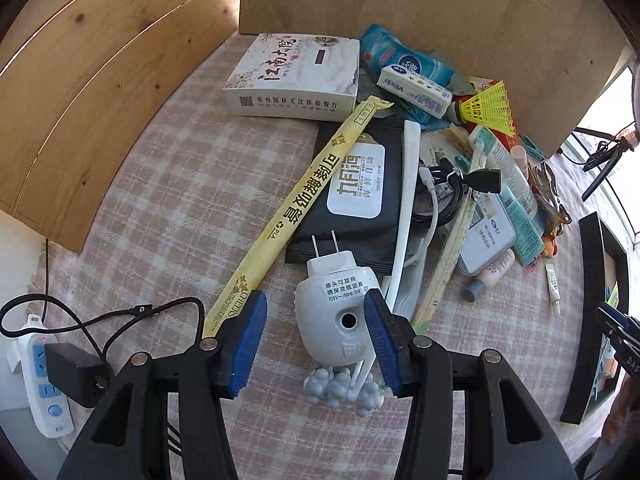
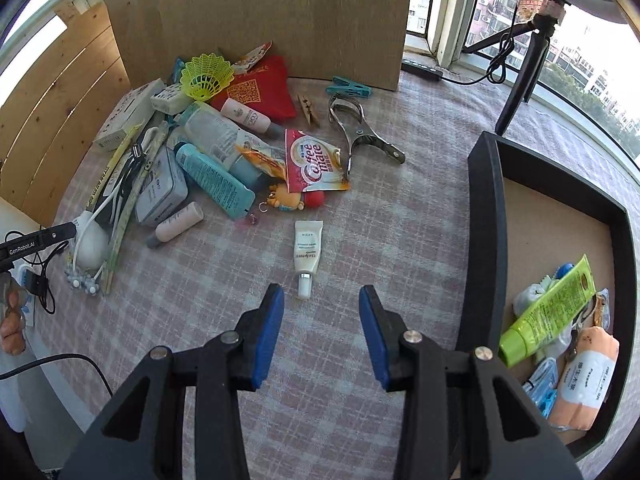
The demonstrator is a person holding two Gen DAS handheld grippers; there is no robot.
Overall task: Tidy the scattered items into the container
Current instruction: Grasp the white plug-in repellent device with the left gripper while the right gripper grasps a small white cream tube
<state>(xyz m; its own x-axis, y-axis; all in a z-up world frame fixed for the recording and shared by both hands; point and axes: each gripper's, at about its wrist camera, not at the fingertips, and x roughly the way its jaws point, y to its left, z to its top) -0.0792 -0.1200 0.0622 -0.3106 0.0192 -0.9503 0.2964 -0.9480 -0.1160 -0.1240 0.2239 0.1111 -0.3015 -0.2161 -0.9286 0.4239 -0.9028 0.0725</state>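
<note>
shuttlecock: 1, yellow
white tube: 1, alone on the counter
white plug-in device: 1
tissue box: 1
chopstick sleeve: 1, yellow
metal clamp: 1
clothes pegs: 2, one wooden peg, one teal peg
black tray: 1
green tube: 1, inside tray

My left wrist view faces steeply down, close over the white plug-in device, my right view faces down beside the black container, both share the clutter pile.
</note>
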